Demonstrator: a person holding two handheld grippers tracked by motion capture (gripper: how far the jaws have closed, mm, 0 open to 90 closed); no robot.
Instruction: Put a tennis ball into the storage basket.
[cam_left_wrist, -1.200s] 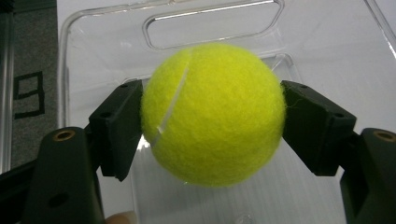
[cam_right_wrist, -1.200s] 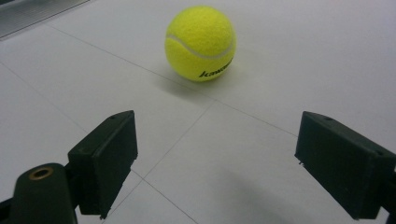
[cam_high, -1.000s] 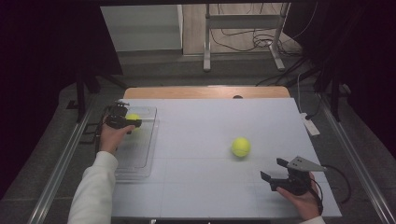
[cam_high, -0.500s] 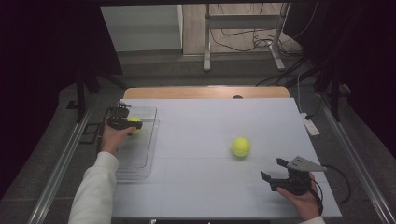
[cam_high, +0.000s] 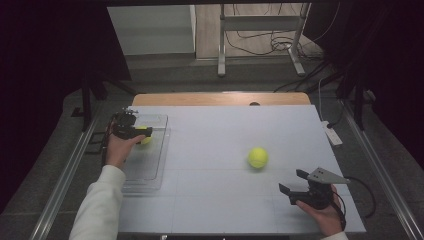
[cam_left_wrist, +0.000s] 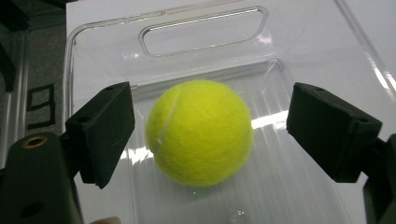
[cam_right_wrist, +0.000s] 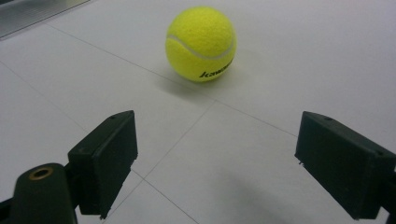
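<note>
A yellow tennis ball lies in a clear plastic tray at the table's left side. My left gripper is open, one jaw on each side of the ball with a small gap at both. From above, the left gripper hovers over the tray's far end, the ball just beyond its tips. A second tennis ball rests on the white table, right of centre. My right gripper stands open near the front right corner, pointing at that ball, which lies well ahead of its jaws.
The tray runs along the table's left edge, with a handle slot at its far end. A white power strip lies by the right edge. Dark floor, metal rails and cables surround the table.
The left gripper and the ball in the tray have shifted slightly toward the person. The right gripper and the ball on the table have not moved.
</note>
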